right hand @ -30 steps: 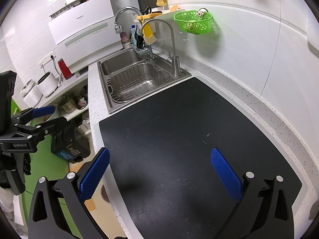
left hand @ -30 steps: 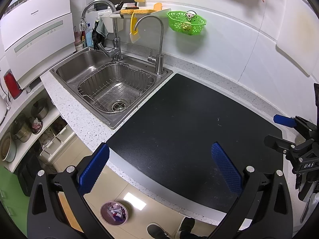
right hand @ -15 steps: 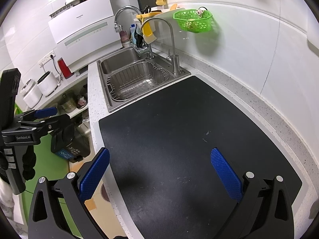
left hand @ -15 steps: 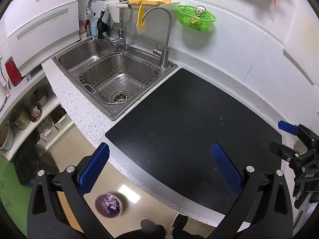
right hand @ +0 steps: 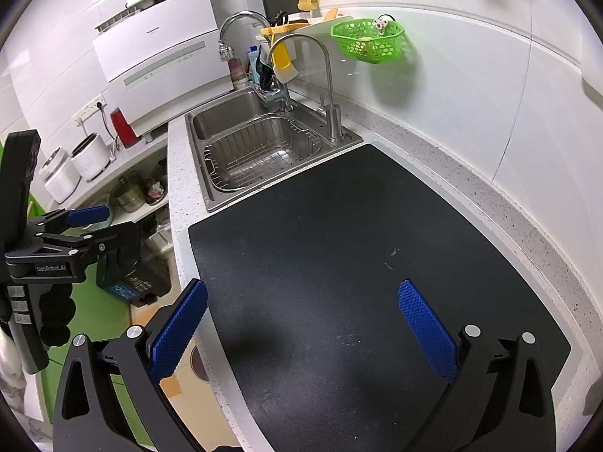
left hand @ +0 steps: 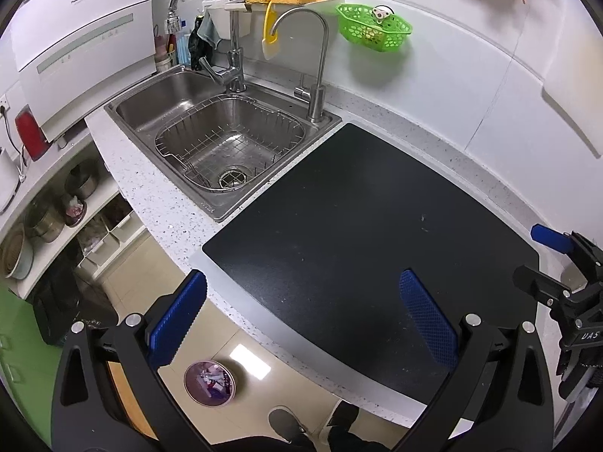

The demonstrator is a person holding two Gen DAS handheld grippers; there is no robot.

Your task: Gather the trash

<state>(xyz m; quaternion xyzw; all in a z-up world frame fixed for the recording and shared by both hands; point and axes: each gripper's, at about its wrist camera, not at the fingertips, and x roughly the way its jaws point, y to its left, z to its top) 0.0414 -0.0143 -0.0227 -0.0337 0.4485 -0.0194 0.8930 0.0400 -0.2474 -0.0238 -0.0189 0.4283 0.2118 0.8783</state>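
We are holding both grippers, left (left hand: 301,320) and right (right hand: 301,331), spread and empty over the mat (left hand: 358,226), seeing only light specks (right hand: 390,258) ahead, likely needing fingertip pinches.

Contents of the round purple-lined bin (left hand: 209,383) on the floor are too blurred to identify; the person's dark shoes (left hand: 287,422) are partly hidden.

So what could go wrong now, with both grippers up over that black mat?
Both the left gripper and the right gripper are open and empty, and the black mat shows only tiny specks, probably too small to pinch. The bin sits on the floor below the counter edge, so anything carried there could drop and miss.
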